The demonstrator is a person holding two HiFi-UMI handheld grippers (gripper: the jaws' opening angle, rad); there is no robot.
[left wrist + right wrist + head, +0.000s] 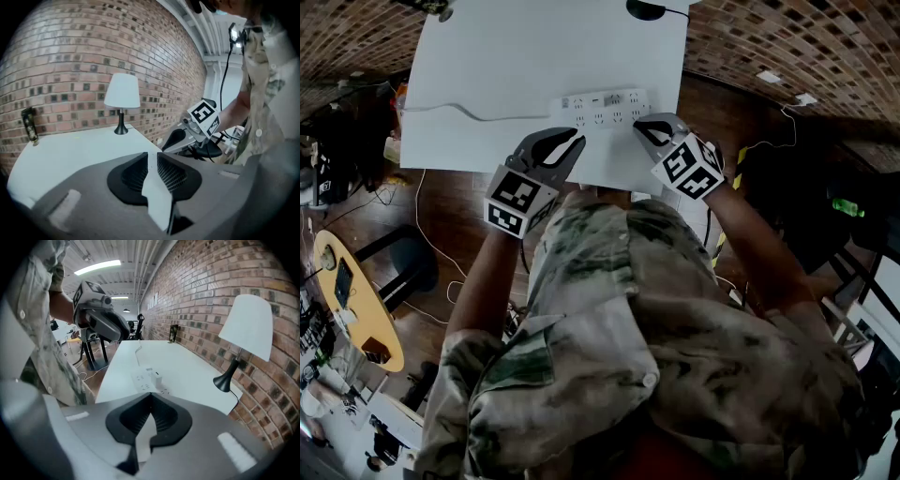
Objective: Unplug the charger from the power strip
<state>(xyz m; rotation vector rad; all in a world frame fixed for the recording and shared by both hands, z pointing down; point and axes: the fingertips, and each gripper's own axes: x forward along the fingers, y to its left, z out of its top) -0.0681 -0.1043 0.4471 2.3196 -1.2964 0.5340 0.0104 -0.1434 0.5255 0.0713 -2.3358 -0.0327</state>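
Head view: white table (pixel 534 56), power strip (pixel 586 111) near its front edge, charger (pixel 613 97) plugged into strip. Left gripper (pixel 572 142) just short of strip's left half; right gripper (pixel 642 127) at strip's right end, contact unclear

Left gripper view: jaws narrowly apart, nothing between them; lamp (pixel 122 91) upright on table by brick wall (pixel 70 56)

Right gripper view: jaws together, empty; power strip with charger lies ahead, beyond tips, apart from them

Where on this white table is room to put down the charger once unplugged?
Bare tabletop between power strip and lamp base; also leftward, around the cable. Crowded: front edge, where left gripper and right gripper stand by the power strip.
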